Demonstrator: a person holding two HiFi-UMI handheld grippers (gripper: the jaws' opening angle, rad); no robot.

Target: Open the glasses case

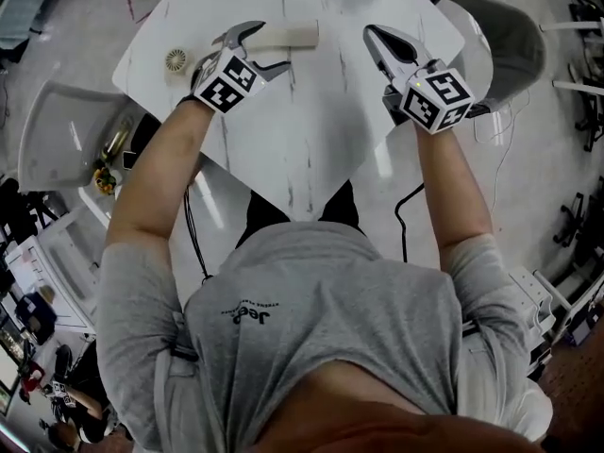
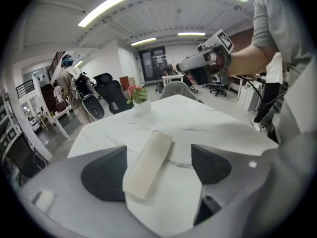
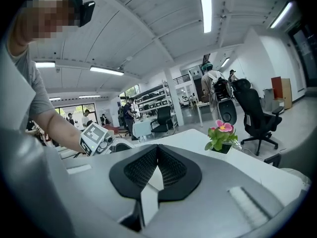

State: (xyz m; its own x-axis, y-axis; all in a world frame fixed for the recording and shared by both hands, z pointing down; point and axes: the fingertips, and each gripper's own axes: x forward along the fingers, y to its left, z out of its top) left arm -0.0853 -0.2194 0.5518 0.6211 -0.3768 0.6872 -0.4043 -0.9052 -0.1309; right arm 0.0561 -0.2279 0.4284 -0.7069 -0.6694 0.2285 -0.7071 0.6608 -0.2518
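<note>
The beige glasses case [image 1: 290, 35] lies closed on the white marble table [image 1: 311, 130], towards the far side. My left gripper [image 1: 267, 47] is open, with one jaw on each side of the case's left end. In the left gripper view the case [image 2: 148, 162] runs away between the two dark pads [image 2: 104, 175], nearer the left one and well apart from the right one. My right gripper [image 1: 374, 34] hovers over the table to the right of the case, shut with nothing in it. Its pads [image 3: 141, 170] meet in the right gripper view.
A small potted plant [image 2: 137, 99] with a pink flower [image 3: 221, 137] stands at the table's far edge. A round white object [image 1: 176, 59] lies left of my left gripper. Grey chairs stand at the right [image 1: 510, 36] and the left [image 1: 57, 130] of the table.
</note>
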